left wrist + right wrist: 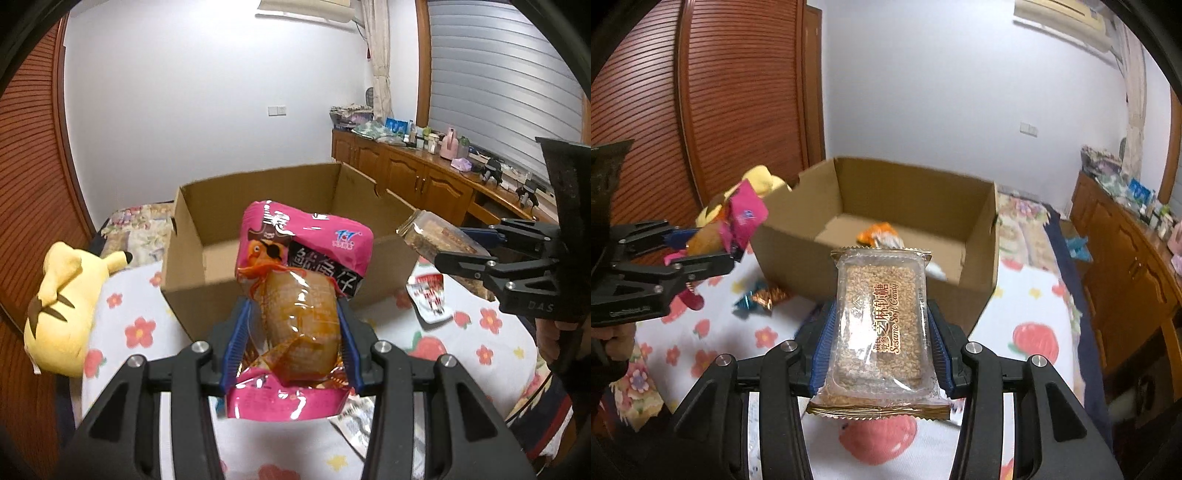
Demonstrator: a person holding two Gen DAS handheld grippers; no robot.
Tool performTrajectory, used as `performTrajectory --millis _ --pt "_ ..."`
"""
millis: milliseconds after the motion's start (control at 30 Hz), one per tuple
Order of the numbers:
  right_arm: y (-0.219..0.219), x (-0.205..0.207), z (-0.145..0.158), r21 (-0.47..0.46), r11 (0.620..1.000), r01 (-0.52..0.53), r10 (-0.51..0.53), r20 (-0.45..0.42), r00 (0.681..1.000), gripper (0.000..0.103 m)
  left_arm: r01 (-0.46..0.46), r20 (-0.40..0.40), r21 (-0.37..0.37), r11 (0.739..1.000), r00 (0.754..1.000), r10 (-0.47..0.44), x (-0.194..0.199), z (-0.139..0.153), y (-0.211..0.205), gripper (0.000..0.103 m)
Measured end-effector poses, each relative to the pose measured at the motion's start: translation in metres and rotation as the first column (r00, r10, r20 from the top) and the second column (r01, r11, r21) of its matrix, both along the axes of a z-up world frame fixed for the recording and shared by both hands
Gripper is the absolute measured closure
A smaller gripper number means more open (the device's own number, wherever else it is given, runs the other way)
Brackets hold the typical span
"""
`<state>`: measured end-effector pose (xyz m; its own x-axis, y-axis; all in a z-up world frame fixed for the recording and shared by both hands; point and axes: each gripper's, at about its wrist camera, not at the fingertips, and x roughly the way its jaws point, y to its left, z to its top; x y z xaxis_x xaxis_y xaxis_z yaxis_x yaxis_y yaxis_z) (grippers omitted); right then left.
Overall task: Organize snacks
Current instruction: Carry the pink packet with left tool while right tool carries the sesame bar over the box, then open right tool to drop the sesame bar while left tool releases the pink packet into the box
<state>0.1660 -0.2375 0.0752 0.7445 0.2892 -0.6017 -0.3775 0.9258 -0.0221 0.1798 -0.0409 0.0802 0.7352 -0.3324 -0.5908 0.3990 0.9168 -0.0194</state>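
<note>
Left wrist view: my left gripper (293, 332) clamps a pink fish snack pack (301, 258), frame centre, before the cardboard box (199, 221). Right wrist view: right gripper (882, 338) clamps the sesame candy pack (881, 321), lower centre, near the box's front wall.

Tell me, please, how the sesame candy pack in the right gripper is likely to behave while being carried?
The sesame candy pack probably stays fairly stiff: a clear tray shows under its wrap. The glossy film looks slippery, so it might slide between the right gripper fingers. It seems light.
</note>
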Motion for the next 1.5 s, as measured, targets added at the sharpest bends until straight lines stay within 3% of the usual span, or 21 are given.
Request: performTrajectory --millis 400,767,1067,1500 --pt "0.011 0.055 0.02 -0.017 0.999 -0.032 0.033 0.015 0.999 0.056 -0.02 0.011 0.013 1.0 1.0 0.02 0.073 0.023 0.001 0.059" --pt "0.014 0.111 0.005 -0.015 0.999 -0.044 0.043 -0.043 0.998 0.056 -0.045 -0.058 0.023 0.999 0.997 0.046 0.13 0.001 -0.003 0.059" --pt "0.015 0.132 -0.017 -0.013 0.999 -0.052 0.05 -0.105 0.993 0.056 -0.04 -0.085 0.046 0.998 0.995 0.044 0.143 -0.016 -0.013 0.058" --pt "0.018 0.131 -0.021 -0.017 0.998 -0.062 0.059 -0.113 0.992 0.056 -0.039 -0.094 0.062 0.997 0.995 0.045 0.142 -0.022 -0.018 0.057"
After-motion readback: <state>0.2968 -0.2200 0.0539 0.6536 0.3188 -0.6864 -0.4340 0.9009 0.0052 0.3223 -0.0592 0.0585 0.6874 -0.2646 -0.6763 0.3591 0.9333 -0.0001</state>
